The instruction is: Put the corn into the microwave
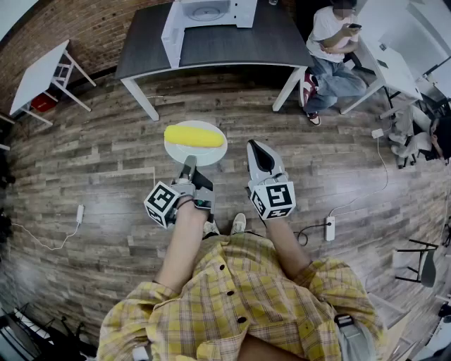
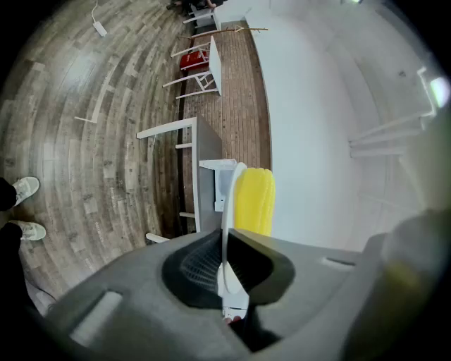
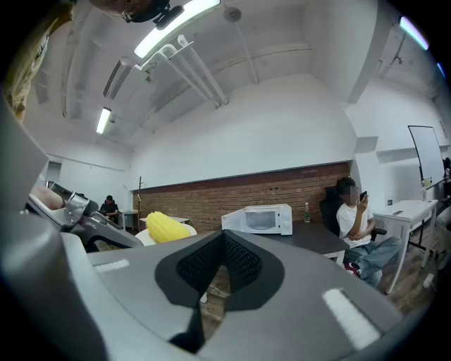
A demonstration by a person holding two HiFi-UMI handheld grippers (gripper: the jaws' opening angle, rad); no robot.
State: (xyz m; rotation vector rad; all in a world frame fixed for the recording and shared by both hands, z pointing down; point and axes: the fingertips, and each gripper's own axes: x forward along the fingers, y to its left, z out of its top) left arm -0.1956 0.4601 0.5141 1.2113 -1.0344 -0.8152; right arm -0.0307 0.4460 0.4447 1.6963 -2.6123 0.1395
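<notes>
left gripper: clamped on the near rim of the white plate; the plate is carried by that one edge only
right gripper: jaws together, nothing between them, held level beside the plate
corn: lies loose across the plate, not gripped, out over the floor
microwave: on the dark table, well apart from the plate; door looks open in the head view
risk 1: the plate sags or pivots in the edge grip, probably because the corn's weight sits beyond the pads
risk 2: the corn rolls off if the plate tips sideways; nothing holds it in place
risk 3: the plate edge clips the door or the cavity frame on entry and jolts the corn off
risk 4: power strip and cable on the floor, a trip hazard on the walk to the table
</notes>
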